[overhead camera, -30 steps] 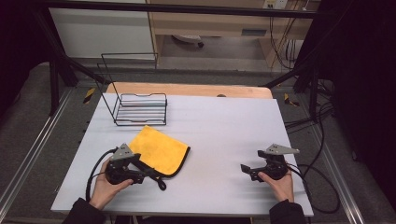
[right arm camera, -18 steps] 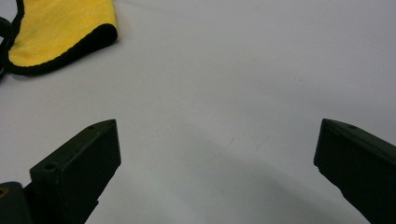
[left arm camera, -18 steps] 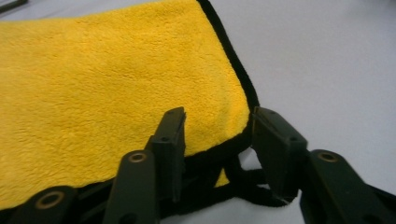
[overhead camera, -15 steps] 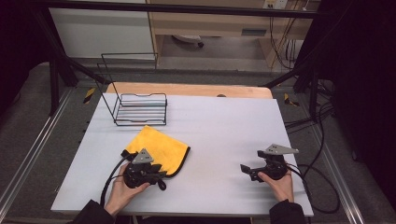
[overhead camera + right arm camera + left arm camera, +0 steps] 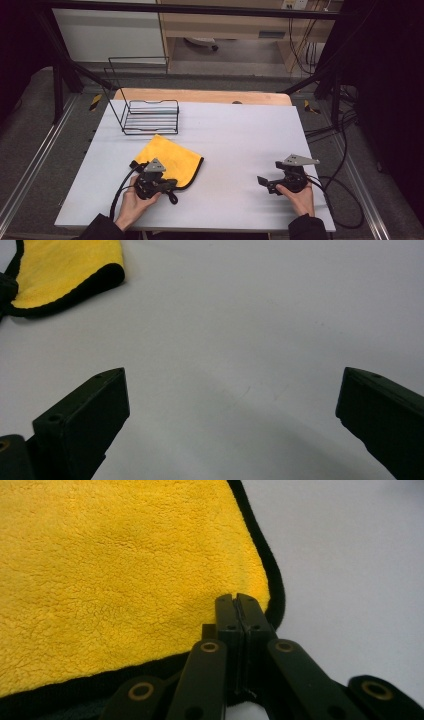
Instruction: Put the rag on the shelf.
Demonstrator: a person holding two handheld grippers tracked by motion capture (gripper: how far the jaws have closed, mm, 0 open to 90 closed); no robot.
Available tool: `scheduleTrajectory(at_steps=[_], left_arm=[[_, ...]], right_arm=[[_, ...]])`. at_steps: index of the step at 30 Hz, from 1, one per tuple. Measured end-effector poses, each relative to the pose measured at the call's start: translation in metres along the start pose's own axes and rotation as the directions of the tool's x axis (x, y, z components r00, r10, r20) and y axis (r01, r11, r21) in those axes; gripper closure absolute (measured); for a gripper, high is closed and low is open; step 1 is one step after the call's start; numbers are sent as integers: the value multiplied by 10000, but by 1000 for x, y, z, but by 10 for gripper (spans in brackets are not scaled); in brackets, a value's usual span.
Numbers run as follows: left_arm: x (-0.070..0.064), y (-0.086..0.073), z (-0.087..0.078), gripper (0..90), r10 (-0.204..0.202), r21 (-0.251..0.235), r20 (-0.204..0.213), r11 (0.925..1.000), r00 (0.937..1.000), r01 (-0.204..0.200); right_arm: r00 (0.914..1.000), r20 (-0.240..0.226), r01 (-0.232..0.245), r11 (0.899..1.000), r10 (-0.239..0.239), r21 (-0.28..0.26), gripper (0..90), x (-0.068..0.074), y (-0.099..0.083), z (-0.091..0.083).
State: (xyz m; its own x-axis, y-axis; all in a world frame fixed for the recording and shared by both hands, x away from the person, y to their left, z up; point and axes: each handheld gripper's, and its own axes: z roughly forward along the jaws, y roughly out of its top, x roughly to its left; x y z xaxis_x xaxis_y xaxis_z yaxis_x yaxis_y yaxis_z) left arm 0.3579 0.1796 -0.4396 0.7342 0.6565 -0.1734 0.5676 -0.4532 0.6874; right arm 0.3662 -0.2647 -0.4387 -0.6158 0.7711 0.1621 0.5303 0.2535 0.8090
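Pinching the near corner of the folded yellow fleece cloth (image 5: pixel 125 565) with our left gripper (image 5: pixel 237 605), jaws pressed together; lifting remains, right gripper (image 5: pixel 232 395) spread.

High view: fixed above the near edge, looking forward and down on the whole white table (image 5: pixel 235 135), wire rack (image 5: pixel 150 116) at far left. Left gripper view: very close, along its shut jaws onto the yellow cloth (image 5: pixel 125 570) corner. Right gripper view: low over bare tabletop, facing roughly toward the cloth. All 3 views share that cloth; its far edge is probably out of frame.
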Motion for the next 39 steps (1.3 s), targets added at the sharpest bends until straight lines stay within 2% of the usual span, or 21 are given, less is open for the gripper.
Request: scheduleTrajectory(at_steps=[6,13,17,19,21,22,26,28,29,34,35,39], left_arm=[[-1,1,-8,899,-50,-30,9,10000,10000,50],[3,-3,-24,900,-125,248,173,9996,9998,121],[6,-11,-22,886,1,-21,7,10000,10000,-1],[1,-9,-20,821,123,-171,-67,9998,9999,-124],[-4,-7,-18,671,244,-242,-196,9994,9995,-249],[-7,-6,-16,630,393,-190,-345,9990,9986,-400],[-12,-6,-7,539,674,113,-707,9977,9952,-668],[-13,-7,-4,537,724,128,-844,9974,9938,-715],[-13,-7,-2,539,616,116,-986,9981,9932,-608],[-14,-8,2,585,565,113,-1220,9984,9909,-555],[-14,-6,3,598,400,198,-1283,9991,9909,-378],[-13,-4,4,657,128,307,-1315,9995,9912,-88]], right_arm=[[10000,22,30,10000,-30,-22,12,0,0,0],[10000,20,49,10000,-49,28,12,0,0,-1],[10000,22,55,10000,-55,35,12,0,0,0],[10000,25,56,10000,-56,42,12,0,0,0],[10000,34,25,10000,-25,26,12,0,0,0],[10000,35,9,10000,-9,30,12,0,0,0],[10000,48,43,10000,-43,28,12,1,0,0],[10000,57,75,10000,-75,15,12,0,0,0],[10000,56,72,10000,-72,7,12,0,0,0],[10000,68,24,10000,-24,10,12,1,0,0],[10000,61,18,10000,-18,10,12,1,0,0],[10000,67,50,10000,-50,-5,12,1,0,1]])
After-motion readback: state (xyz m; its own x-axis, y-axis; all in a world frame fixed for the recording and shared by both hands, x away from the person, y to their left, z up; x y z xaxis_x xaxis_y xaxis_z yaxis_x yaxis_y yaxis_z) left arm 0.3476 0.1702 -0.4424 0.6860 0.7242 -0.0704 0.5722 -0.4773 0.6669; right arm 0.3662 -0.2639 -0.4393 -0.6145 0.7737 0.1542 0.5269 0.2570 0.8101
